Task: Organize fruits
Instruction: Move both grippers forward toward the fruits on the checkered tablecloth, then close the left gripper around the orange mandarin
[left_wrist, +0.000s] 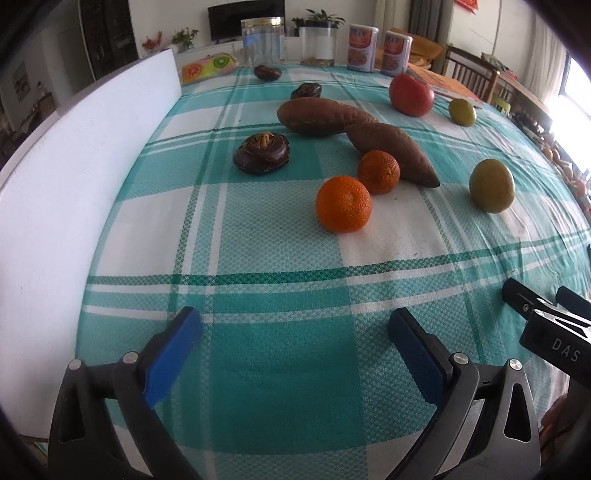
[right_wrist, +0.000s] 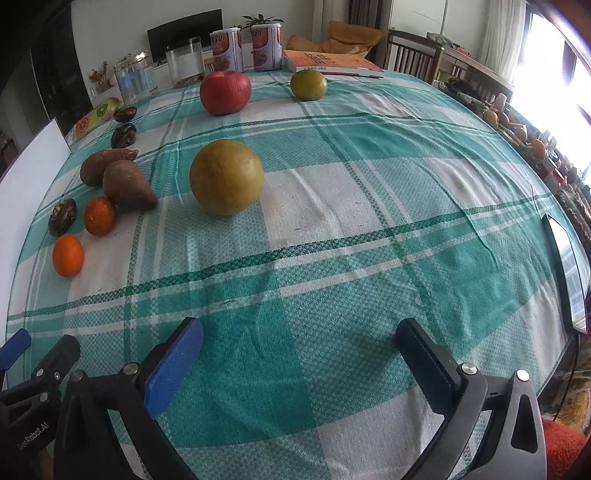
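On the teal checked tablecloth (left_wrist: 280, 258) lie two tangerines, the near one (left_wrist: 343, 204) and the far one (left_wrist: 378, 171), two sweet potatoes (left_wrist: 325, 117) (left_wrist: 391, 153), several dark water chestnuts (left_wrist: 261, 152), a red apple (left_wrist: 410, 94) and two yellow-green fruits (left_wrist: 491, 185) (left_wrist: 461, 111). My left gripper (left_wrist: 295, 328) is open and empty, near the table's front, short of the tangerines. My right gripper (right_wrist: 301, 341) is open and empty, well short of the big yellow-green fruit (right_wrist: 226, 176). The apple (right_wrist: 225, 92) and tangerines (right_wrist: 68, 255) (right_wrist: 99, 215) also show in the right wrist view.
A white board (left_wrist: 74, 177) stands along the left edge. Glass jars (left_wrist: 263, 40), two cans (left_wrist: 363, 48) and an orange book (right_wrist: 328, 61) stand at the back. A phone or tablet (right_wrist: 565, 269) lies at the right edge. Chairs stand beyond the table.
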